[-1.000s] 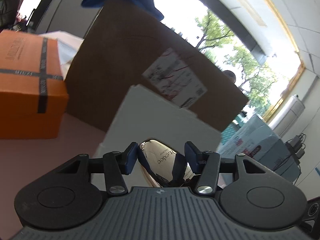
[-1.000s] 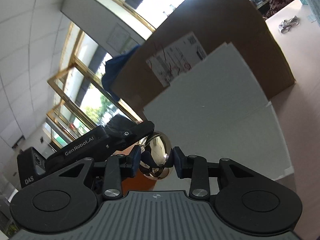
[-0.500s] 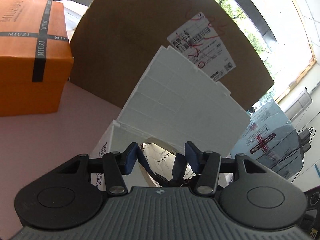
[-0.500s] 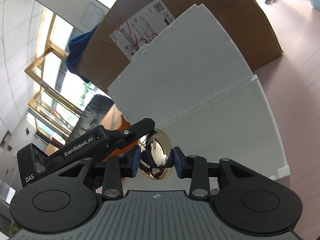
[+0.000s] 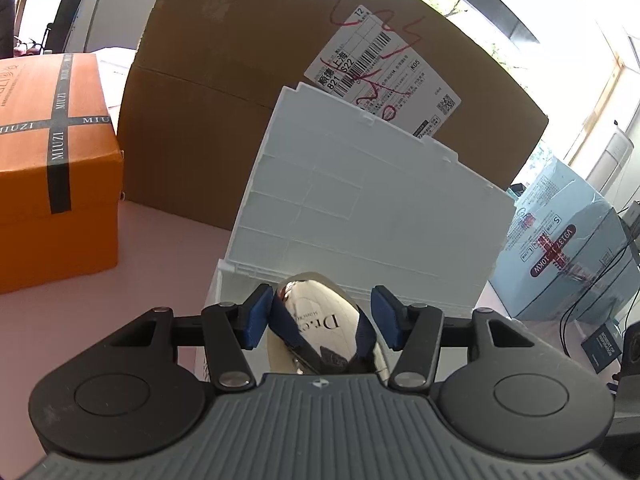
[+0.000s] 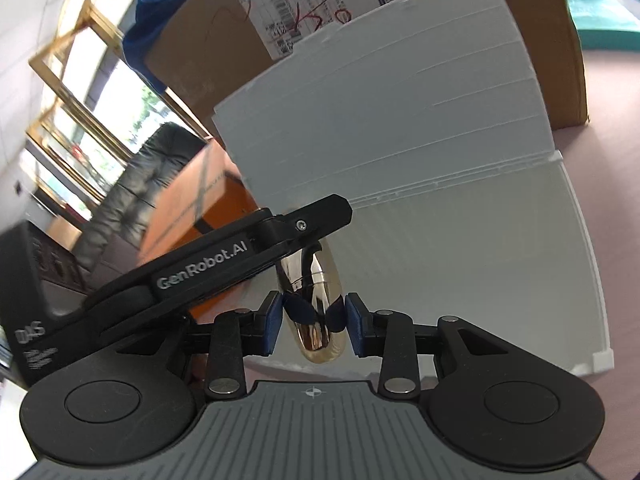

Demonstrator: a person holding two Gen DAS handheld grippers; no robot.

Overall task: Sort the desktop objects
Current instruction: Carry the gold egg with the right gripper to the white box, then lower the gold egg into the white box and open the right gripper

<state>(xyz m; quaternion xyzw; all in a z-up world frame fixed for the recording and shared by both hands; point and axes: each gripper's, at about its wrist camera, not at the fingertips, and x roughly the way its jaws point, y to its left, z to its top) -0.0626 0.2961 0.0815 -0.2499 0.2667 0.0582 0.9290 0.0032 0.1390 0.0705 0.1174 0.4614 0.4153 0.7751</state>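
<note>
A shiny, mirror-finish metallic tube point(image 5: 320, 312) with dark lettering is held between both grippers. My left gripper point(image 5: 320, 320) is shut on it, blue pads against its sides. My right gripper point(image 6: 313, 320) is shut on the tube's point(image 6: 316, 280) lower end. In the right wrist view the left gripper's black body point(image 6: 200, 276) reaches in from the left onto the tube. Behind and below the tube stands a white plastic organiser box point(image 6: 460, 260), open, its lid point(image 5: 360, 208) leaning back.
A large cardboard box point(image 5: 240, 80) with a shipping label stands behind the lid. An orange box point(image 5: 52, 184) with black ribbon sits on the left of the pink table point(image 5: 120, 280). A pale blue package point(image 5: 568, 248) and cables lie to the right.
Both wrist views have tipped downward and closer to the white box, whose open base now shows under the tube. Both grippers keep the same hold on the tube.
</note>
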